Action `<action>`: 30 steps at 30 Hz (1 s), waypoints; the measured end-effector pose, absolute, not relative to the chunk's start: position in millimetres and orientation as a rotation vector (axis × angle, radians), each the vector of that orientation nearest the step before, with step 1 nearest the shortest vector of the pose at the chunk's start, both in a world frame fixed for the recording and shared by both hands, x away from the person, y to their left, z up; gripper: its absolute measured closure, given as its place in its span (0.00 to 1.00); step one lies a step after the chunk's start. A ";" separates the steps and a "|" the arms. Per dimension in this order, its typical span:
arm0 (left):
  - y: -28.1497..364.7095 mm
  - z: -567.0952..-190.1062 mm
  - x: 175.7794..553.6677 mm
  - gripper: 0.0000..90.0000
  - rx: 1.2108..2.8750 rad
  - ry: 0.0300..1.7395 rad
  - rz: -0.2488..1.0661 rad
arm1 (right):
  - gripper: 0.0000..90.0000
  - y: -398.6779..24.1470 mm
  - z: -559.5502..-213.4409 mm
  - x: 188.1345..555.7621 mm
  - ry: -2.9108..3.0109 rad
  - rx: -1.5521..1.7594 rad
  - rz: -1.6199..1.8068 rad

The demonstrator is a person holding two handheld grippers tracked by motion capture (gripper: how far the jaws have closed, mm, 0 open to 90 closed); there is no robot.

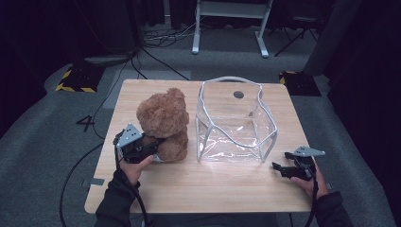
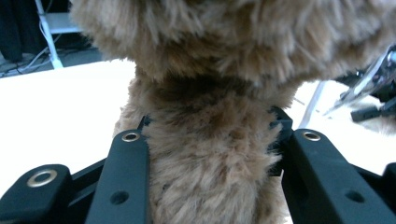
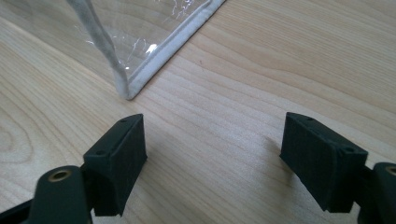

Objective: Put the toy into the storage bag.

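Had my left tongs point(image 2: 208, 140) clamped around the brown teddy bear's point(image 1: 163, 123) body, just under the head, while it sat on the wooden surface point(image 1: 198, 184) beside the clear plastic bag point(image 1: 235, 120). Seemed light and squishy, so the plush gave; gripping the torso felt safest. Right tongs point(image 3: 212, 158) sat released, nothing in them.

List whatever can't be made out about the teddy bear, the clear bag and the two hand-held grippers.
- Teddy bear: its face is turned away in the high view; in the left gripper view the top edge cuts off the head.
- Left hand-held gripper: its pads are sunk in the bear's fur in its own view.
- Clear bag: in the right gripper view only a bottom corner shows.
- Right hand-held gripper: too small in the high view for detail.
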State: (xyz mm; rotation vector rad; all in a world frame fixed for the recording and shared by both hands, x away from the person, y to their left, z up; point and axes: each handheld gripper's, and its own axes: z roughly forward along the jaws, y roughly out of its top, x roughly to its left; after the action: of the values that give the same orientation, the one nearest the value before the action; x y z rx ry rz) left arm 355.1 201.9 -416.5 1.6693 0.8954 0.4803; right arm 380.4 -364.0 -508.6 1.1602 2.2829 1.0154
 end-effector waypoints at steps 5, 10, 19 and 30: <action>206.0 -404.6 354.9 0.65 1.637 0.884 0.502 | 0.25 -364.0 -508.7 380.4 2.283 1.159 1.016; 208.1 -396.9 356.9 0.65 1.601 0.877 0.509 | 0.25 -363.9 -508.6 380.4 2.283 1.161 1.016; 206.1 -377.4 360.6 0.65 1.579 0.850 0.543 | 0.25 -363.9 -508.6 380.4 2.283 1.160 1.015; 196.7 -353.7 368.0 0.65 1.557 0.819 0.563 | 0.25 -364.0 -508.7 380.4 2.283 1.160 1.015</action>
State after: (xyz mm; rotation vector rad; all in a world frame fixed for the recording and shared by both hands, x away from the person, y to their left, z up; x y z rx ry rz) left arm 368.0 196.7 -353.7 1.5569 0.8191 0.5632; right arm 380.4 -364.0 -508.7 1.1598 2.2830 1.0154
